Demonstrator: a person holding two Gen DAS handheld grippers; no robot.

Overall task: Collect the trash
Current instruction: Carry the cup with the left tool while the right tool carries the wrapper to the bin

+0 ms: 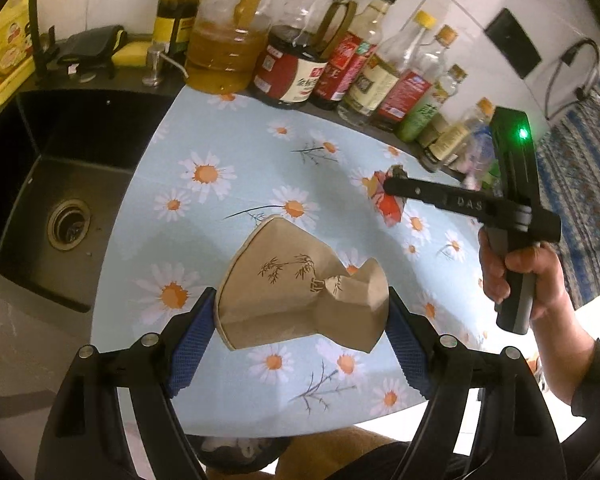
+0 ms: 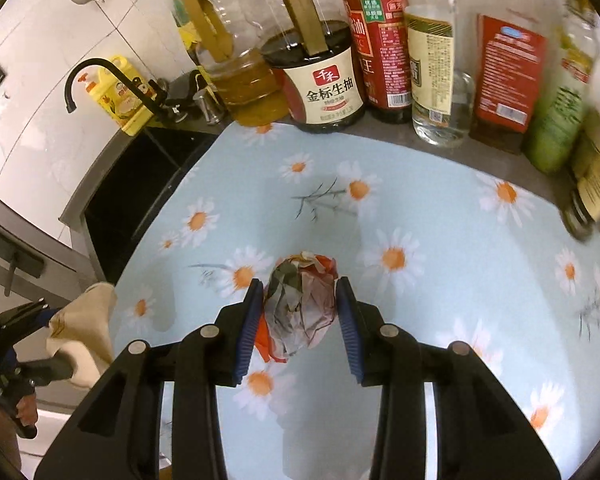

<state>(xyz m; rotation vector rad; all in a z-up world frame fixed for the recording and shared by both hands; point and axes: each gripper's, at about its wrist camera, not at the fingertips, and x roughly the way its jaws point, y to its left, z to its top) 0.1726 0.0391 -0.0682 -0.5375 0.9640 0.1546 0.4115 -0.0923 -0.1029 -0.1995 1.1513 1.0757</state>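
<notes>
Where bottles (image 2: 328, 80) line tiles: daisy-print cloth (image 1: 236, 148); black sink (image 1: 60, 184).

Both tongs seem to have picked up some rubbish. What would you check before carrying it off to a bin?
1. Left tongs clamped on the crushed paper cup: ok.
2. Right tongs clamped on the crumpled wrapper: ok.
3. Cup clear of the flowered cloth: ok, it looks lifted.
4. Wrapper clear of the cloth: cannot tell.
5. Bottles along the back out of the way: ok.
6. Bin within reach: cannot tell; only a dark rim shows below the counter edge.
</notes>
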